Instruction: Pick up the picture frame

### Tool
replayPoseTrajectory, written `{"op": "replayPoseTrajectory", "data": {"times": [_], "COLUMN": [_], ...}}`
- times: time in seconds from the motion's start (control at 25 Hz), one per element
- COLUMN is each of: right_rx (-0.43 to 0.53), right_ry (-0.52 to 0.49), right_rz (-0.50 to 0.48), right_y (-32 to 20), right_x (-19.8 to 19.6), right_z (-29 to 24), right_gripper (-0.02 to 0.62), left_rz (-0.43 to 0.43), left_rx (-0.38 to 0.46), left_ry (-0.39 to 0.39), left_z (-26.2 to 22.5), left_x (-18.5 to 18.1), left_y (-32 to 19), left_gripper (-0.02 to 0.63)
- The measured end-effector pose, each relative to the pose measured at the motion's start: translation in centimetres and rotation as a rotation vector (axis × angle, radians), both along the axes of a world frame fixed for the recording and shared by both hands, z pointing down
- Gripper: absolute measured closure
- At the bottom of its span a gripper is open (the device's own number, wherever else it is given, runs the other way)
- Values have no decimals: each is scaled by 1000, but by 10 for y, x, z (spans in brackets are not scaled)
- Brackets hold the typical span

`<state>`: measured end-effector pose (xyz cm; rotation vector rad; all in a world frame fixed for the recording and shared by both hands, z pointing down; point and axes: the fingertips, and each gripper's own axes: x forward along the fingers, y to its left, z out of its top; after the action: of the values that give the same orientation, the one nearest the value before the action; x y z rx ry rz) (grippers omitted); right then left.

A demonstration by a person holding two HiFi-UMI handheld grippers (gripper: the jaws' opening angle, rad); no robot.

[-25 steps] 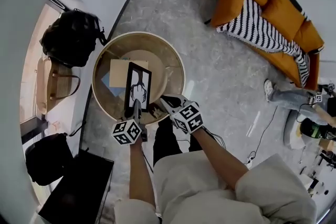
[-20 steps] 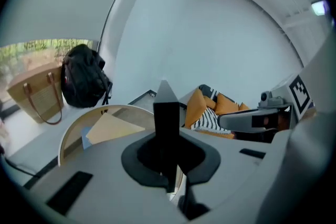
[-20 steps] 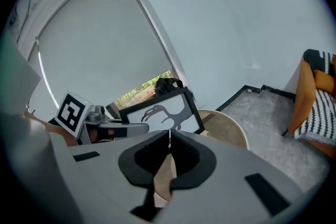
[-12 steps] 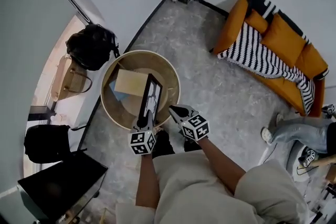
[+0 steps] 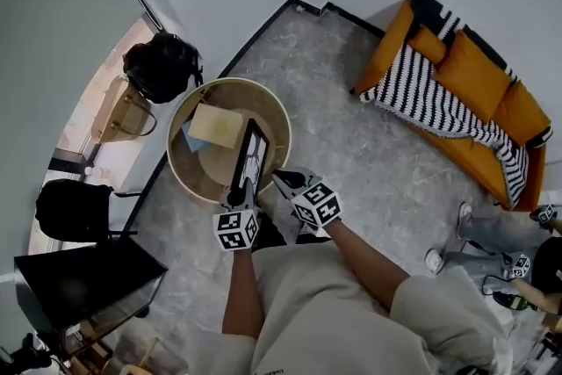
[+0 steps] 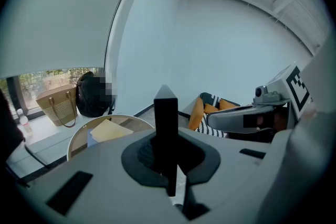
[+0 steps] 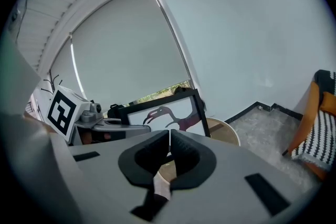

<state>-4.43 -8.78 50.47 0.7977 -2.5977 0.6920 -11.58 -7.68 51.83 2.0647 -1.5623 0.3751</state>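
1. The left tongs [image 5: 241,191] are clamped on the near bottom edge of the picture frame [image 5: 254,155], whose black rim shows edge-on between the jaws in the left gripper view.
2. The right tongs [image 7: 169,152] have their jaws together with nothing between them (they only keep company, just to the right of the frame).
3. The frame stands straight ahead of the left tongs, with its long axis running up and away from the person. Its picture face, a long-necked bird, is turned toward the right tongs.
4. It sits over the near rim of the round worktop [image 5: 180,176], and I judge it lifted clear.
5. Both forearms reach forward side by side, with the tongs tipped slightly down. Any steadying falls to the right hand, as it is free and close.
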Motion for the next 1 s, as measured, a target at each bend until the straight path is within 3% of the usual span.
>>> {"op": "replayPoseTrajectory", "data": {"times": [0.16, 0.56, 1.0], "right_rx": [20, 49, 22], "right_ry": [15, 50, -47], "right_rz": [-16, -52, -5], "right_y": [15, 42, 38], "right_x": [14, 36, 59], "right_z": [-8, -8, -16], "right_gripper": [560, 560, 561], "left_rz": [-52, -43, -41], "left_rx": [14, 40, 55], "left_ry": [57, -7, -5], "left_z": [-5, -10, -14], "left_x": [3, 26, 41], "left_y": [7, 26, 35], "left_gripper": [577, 577, 577]}}
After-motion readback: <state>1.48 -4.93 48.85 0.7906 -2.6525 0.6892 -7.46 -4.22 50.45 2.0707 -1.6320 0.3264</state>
